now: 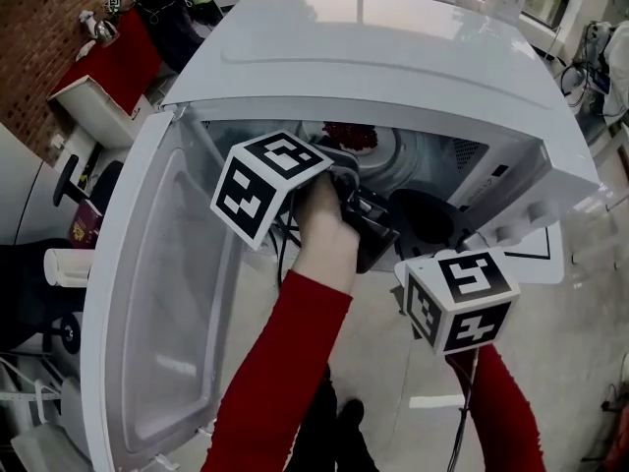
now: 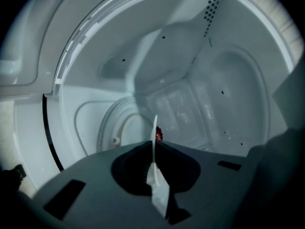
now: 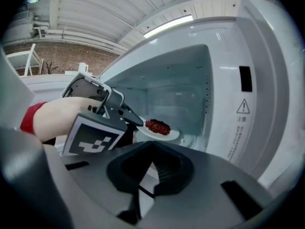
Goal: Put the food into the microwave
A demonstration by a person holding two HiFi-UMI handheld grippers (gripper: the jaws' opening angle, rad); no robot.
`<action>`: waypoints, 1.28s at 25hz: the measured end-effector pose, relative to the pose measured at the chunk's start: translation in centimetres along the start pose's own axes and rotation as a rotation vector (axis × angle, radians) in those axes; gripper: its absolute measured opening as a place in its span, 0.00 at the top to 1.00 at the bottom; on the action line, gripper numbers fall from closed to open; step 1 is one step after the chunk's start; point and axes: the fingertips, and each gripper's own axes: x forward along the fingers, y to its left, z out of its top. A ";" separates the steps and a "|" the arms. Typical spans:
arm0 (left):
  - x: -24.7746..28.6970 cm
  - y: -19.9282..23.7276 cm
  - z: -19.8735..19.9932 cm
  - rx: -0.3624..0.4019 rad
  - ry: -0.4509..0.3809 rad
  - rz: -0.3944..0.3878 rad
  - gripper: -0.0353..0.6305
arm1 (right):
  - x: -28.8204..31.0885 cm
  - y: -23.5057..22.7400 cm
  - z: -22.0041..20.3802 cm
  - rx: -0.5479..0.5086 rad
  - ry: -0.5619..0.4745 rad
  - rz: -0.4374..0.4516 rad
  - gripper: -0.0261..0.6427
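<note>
Clamps the left hand-held gripper (image 2: 155, 143) on a white plate's (image 3: 169, 135) rim, red food (image 3: 157, 126) just ahead, inside the open microwave (image 1: 393, 57). Holds the right hand-held gripper (image 3: 152, 145), jaws together and empty, just outside. Door (image 1: 147, 293) leftward; pale floor (image 1: 393, 362) below; brick wall (image 1: 29, 28) beyond.

Head view looks steeply down on the microwave (image 1: 393, 57); left gripper view sits inside its cavity — right gripper view faces in from just outside.

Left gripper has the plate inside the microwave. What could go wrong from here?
1. The left gripper pinches the plate only at its rim, so the plate could tilt or slip and spill the red food.
2. Whether the plate rests on the turntable is unclear. If the gripper opened now, the plate might drop or land off-centre.
</note>
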 end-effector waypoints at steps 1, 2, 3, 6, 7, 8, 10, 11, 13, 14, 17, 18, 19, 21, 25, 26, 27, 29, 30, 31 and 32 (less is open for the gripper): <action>0.2 -0.1 0.1 0.021 0.005 0.012 0.91 | 0.1 -0.1 0.0 -0.001 0.005 -0.003 0.94; 0.3 -0.1 0.2 0.041 0.012 0.025 0.91 | 0.1 -0.3 0.0 -0.002 0.009 -0.006 0.94; 0.5 -0.1 0.2 0.062 0.020 0.038 0.91 | 0.2 -0.4 0.0 -0.004 0.013 -0.008 0.94; 0.5 -0.2 0.3 0.106 0.031 0.066 0.90 | 0.3 -0.8 0.1 -0.013 0.020 -0.014 0.94; 0.5 -0.3 0.4 0.111 0.029 0.066 0.90 | 0.4 -0.9 0.2 -0.014 0.023 -0.014 0.94; 0.4 -0.3 0.5 0.119 0.024 0.065 0.89 | 0.4 -1.0 0.2 -0.014 0.026 -0.013 0.94; 0.3 -0.2 0.9 0.159 0.008 0.075 0.89 | 0.4 -1.1 0.1 -0.014 0.031 -0.012 0.94; 0.3 0.0 1.0 0.193 0.000 0.089 0.89 | 0.4 -1.1 0.1 -0.016 0.032 -0.012 0.94; 0.1 0.4 1.3 0.275 -0.013 0.119 0.87 | 0.4 -1.1 0.0 -0.024 0.034 -0.013 0.94; 0.0 0.5 1.3 0.306 -0.020 0.123 0.85 | 0.3 -1.0 -0.1 -0.029 0.035 -0.012 0.94; -0.1 0.4 1.3 0.361 -0.026 0.121 0.85 | 0.3 -0.8 -0.3 -0.047 0.035 -0.011 0.94; -0.1 0.3 1.3 0.382 -0.028 0.125 0.85 | 0.3 -0.8 -0.3 -0.051 0.035 -0.011 0.94; -0.1 0.3 1.2 0.408 -0.032 0.131 0.85 | 0.2 -0.8 -0.4 -0.054 0.035 -0.010 0.94; -0.2 0.2 1.3 0.466 -0.042 0.149 0.85 | 0.2 -0.7 -0.6 -0.059 0.039 -0.007 0.94; -0.4 0.4 1.7 0.571 -0.050 0.190 0.84 | 0.2 -0.6 -0.9 -0.058 0.048 -0.005 0.94; -0.4 0.4 1.7 0.588 -0.049 0.199 0.83 | 0.2 -0.7 -1.0 -0.057 0.049 -0.005 0.94; -0.4 0.5 1.8 0.605 -0.050 0.206 0.83 | 0.1 -0.7 -1.0 -0.057 0.048 -0.005 0.94; -0.4 0.4 1.8 0.647 -0.052 0.220 0.82 | 0.1 -0.7 -1.0 -0.059 0.047 -0.004 0.94; -0.4 0.3 1.8 0.673 -0.055 0.224 0.82 | 0.0 -0.7 -0.9 -0.061 0.046 -0.004 0.94; -0.4 0.2 1.9 0.697 -0.057 0.226 0.82 | 0.0 -0.7 -0.9 -0.062 0.045 -0.003 0.94; -0.4 0.1 1.8 0.717 -0.059 0.227 0.82 | 0.0 -0.7 -0.8 -0.062 0.045 -0.003 0.94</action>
